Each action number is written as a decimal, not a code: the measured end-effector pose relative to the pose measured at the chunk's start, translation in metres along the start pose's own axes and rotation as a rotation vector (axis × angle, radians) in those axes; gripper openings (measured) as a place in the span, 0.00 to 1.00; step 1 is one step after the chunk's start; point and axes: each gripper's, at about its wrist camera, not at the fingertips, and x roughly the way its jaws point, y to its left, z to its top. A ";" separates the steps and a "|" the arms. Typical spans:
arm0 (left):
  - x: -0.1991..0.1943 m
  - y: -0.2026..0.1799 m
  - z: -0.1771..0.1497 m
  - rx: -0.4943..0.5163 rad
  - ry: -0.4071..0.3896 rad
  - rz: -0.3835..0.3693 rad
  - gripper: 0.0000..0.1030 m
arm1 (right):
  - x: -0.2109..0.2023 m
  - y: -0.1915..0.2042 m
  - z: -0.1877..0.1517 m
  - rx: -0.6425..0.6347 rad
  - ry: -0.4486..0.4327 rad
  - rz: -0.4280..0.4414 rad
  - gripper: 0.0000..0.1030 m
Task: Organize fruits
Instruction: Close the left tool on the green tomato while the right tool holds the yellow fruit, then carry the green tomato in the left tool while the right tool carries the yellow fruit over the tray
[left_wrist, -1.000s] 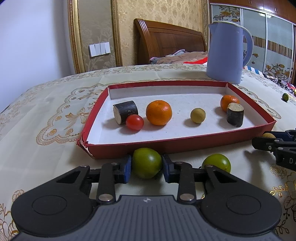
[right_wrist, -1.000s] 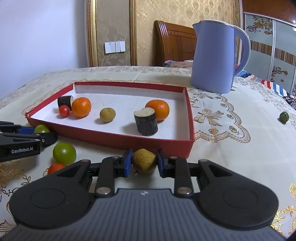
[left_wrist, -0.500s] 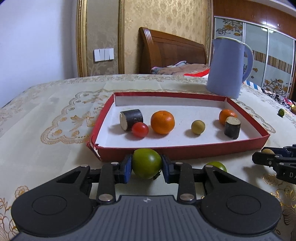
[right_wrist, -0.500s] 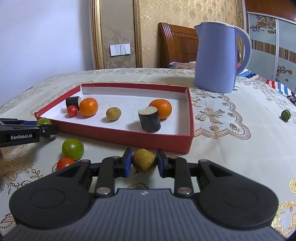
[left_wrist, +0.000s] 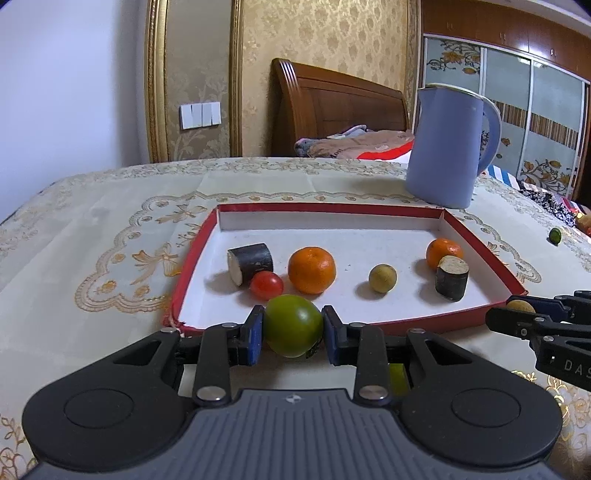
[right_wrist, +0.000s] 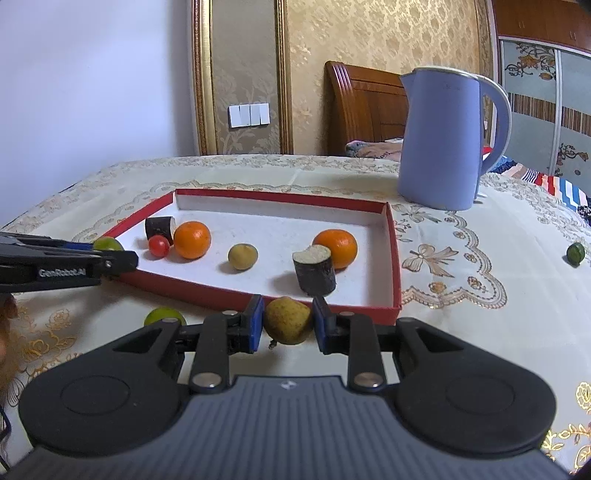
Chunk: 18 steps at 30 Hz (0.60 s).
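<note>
We grip a green fruit (left_wrist: 293, 325) in our left gripper (left_wrist: 293, 334), over the tray's (left_wrist: 192, 254) near rim at its left corner. Inside the tray, from the left: a dark log (left_wrist: 251, 260), a red tomato (left_wrist: 266, 285), an orange (left_wrist: 312, 270), then bare floor up to the far wall. Our right gripper (right_wrist: 288, 326) pinches a yellow fruit (right_wrist: 287, 319) at the tray's near rim toward its right corner, just before the upright stub (right_wrist: 314, 270).

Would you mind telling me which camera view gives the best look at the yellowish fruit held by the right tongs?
The right wrist view: the yellowish fruit sits centred between the right tongs, close and nearly whole. The left wrist view shows only a sliver of it behind those tongs, at the right edge.
</note>
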 end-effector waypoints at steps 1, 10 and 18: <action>0.001 0.000 0.001 0.002 0.003 0.001 0.31 | 0.000 0.000 0.001 -0.001 -0.001 0.000 0.26; 0.010 0.001 0.012 -0.005 0.021 0.008 0.31 | 0.008 0.003 0.011 -0.008 -0.005 0.002 0.26; 0.029 0.007 0.018 -0.033 0.036 0.033 0.31 | 0.019 0.007 0.022 0.003 -0.013 0.003 0.26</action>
